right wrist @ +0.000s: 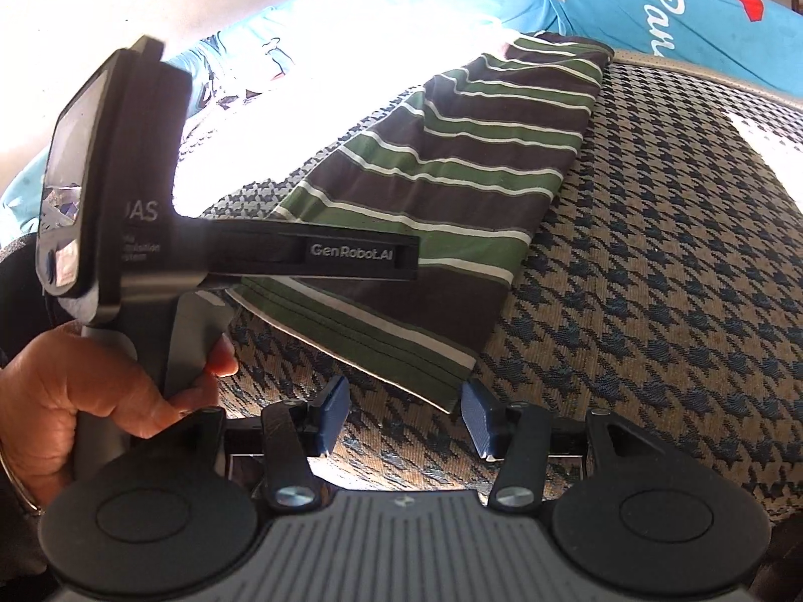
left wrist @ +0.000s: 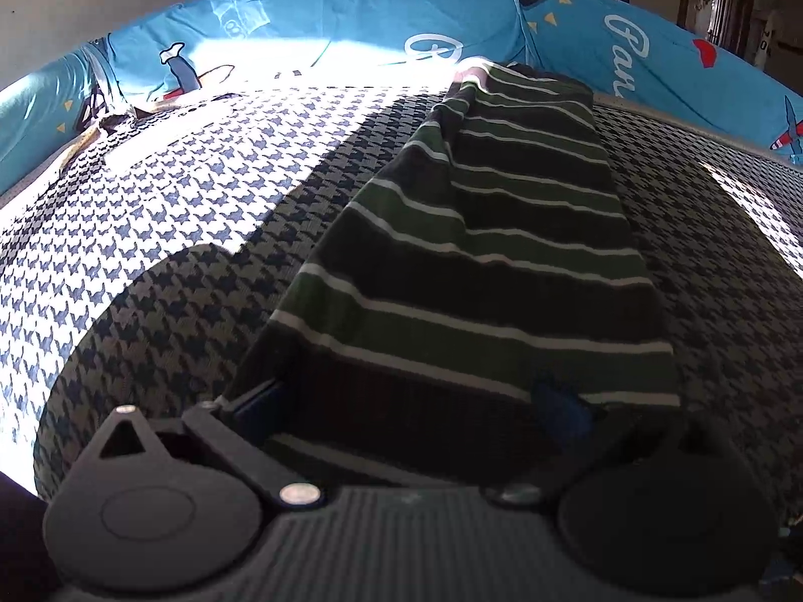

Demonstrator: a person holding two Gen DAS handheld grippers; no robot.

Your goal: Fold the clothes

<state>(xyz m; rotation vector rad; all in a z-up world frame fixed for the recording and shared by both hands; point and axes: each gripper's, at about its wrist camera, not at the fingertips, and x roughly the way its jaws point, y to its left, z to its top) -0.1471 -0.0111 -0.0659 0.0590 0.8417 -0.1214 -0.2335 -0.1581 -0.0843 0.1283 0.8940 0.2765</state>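
Lying: striped shirt (left wrist: 492, 261) lengthwise on checked cover (left wrist: 150, 210), far end at blue cloth (left wrist: 311, 15)
Left gripper (left wrist: 401, 401): fingers under shirt hem, grip unclear
Right gripper (right wrist: 404, 414): fingers spread, at near corner

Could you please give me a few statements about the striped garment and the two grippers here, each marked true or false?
1. The striped garment lies on a houndstooth-patterned cover. True.
2. The right gripper has its jaws shut on the garment's corner. False: its jaws stand open, with the garment's near corner just ahead of them and not pinched.
3. The garment is plain red. False: it has dark brown and green bands with thin white lines.
4. A blue printed fabric runs along the far side of the cover. True.
5. The left gripper is far from the garment. False: the garment's near end lies over it, between its jaws.
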